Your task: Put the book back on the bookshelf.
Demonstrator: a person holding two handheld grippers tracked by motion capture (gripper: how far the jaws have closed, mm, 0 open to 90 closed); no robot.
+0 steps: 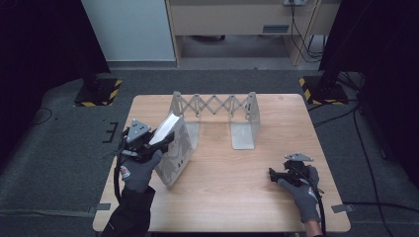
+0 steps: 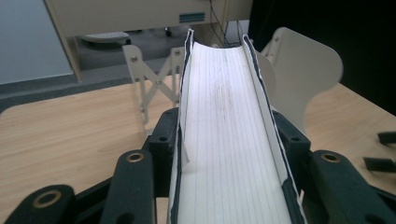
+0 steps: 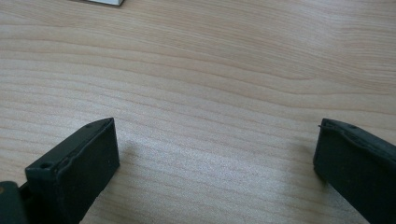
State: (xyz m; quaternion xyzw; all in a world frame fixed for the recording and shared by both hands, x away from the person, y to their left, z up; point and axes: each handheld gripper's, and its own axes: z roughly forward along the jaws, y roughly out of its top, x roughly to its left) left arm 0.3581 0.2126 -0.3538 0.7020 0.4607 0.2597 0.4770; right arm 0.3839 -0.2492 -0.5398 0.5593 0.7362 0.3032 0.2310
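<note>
On the wooden table (image 1: 237, 168), the left gripper (image 2: 224, 140) clenches a book (image 2: 229, 140), probably bound for the rack (image 1: 217, 106) at twelve o'clock, while the right gripper (image 3: 215, 154) rests released.

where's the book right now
In the high view the book stands at the table's left side, clamped in the left gripper, just in front of the expandable rack's left end.

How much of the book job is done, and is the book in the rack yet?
Not yet. Done: the left claw has picked up the book and grips it by its covers. In hand: the book hangs tilted beside the rack, probably heading there. Left: no book stands between the rack's ends. The right claw rests open on the table.
</note>
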